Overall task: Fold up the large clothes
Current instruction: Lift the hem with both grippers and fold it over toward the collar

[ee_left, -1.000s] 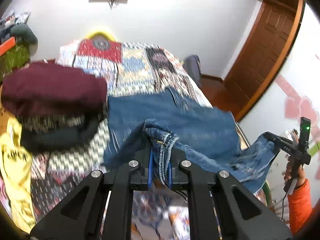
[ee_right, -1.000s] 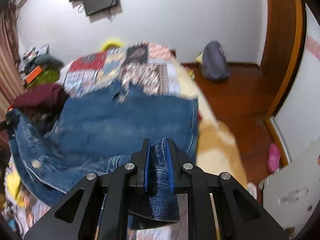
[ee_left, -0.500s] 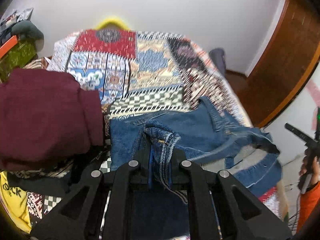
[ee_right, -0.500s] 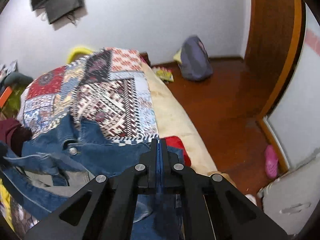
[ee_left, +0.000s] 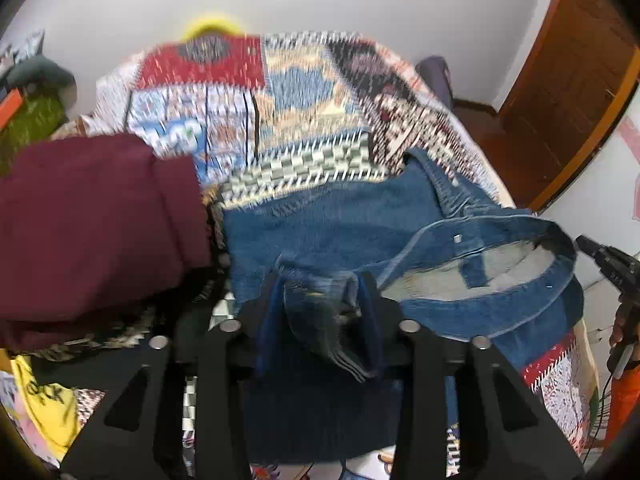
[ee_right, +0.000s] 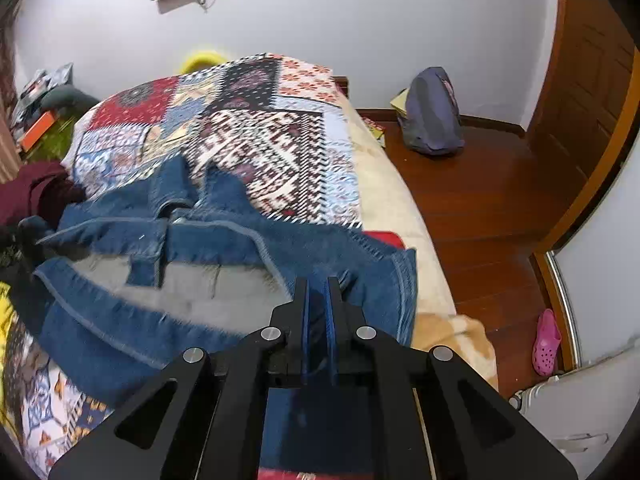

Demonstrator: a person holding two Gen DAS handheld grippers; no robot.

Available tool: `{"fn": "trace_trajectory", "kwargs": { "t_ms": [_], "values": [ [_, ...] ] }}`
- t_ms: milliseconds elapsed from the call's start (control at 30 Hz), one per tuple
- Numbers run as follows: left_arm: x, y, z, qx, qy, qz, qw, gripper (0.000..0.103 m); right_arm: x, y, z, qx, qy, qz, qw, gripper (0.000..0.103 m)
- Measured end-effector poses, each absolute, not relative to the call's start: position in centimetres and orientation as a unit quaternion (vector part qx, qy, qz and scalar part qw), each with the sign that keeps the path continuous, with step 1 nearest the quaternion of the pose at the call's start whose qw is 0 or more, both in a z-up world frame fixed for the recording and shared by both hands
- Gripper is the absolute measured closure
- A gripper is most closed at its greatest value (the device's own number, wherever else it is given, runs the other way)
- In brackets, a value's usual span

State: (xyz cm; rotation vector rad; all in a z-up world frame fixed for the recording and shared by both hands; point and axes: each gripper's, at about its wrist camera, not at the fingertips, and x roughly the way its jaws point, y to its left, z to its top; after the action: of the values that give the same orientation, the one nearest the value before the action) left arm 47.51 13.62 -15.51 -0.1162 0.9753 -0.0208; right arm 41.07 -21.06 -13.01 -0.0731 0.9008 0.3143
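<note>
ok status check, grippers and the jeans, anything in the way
Left gripper open, denim bunched loose between its fingers. Right gripper slightly open, denim between the pads. Jeans spread on patchwork bed. Maroon garment piled close on left.

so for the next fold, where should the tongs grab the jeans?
Judging from the pose, take the jeans at the waistband, one corner each. It gapes open toward the near edge of the bed, grey lining showing, so its rim is a raised, firm seam. Come in low from the near side. Left tongs look open around denim; right tongs sit narrowly parted.
</note>
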Motion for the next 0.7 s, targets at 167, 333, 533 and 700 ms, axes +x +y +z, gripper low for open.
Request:
{"fn": "trace_trajectory", "kwargs": {
  "t_ms": [167,333,533,700],
  "values": [
    [44.6,13.5,-13.8,-0.034,0.449,-0.017,0.893,0.049,38.1,-20.3,-13.4,-0.031,0.446,0.184,0.875,0.084],
    [43.0,12.0,-17.0,-0.004,0.490,-0.037,0.871,0.049,35.3,-18.4,-15.1,-0.056,0.460,0.212,0.861,0.072],
    [44.2,9.7,-21.8,0.010,0.527,-0.048,0.849,0.049,35.3,-15.0,-18.5,-0.080,0.492,0.230,0.836,0.071],
    [48.0,9.3,-22.4,0.014,0.517,-0.037,0.855,0.049,38.0,-12.1,-19.2,-0.098,0.491,0.226,0.836,0.071]
  ]
}}
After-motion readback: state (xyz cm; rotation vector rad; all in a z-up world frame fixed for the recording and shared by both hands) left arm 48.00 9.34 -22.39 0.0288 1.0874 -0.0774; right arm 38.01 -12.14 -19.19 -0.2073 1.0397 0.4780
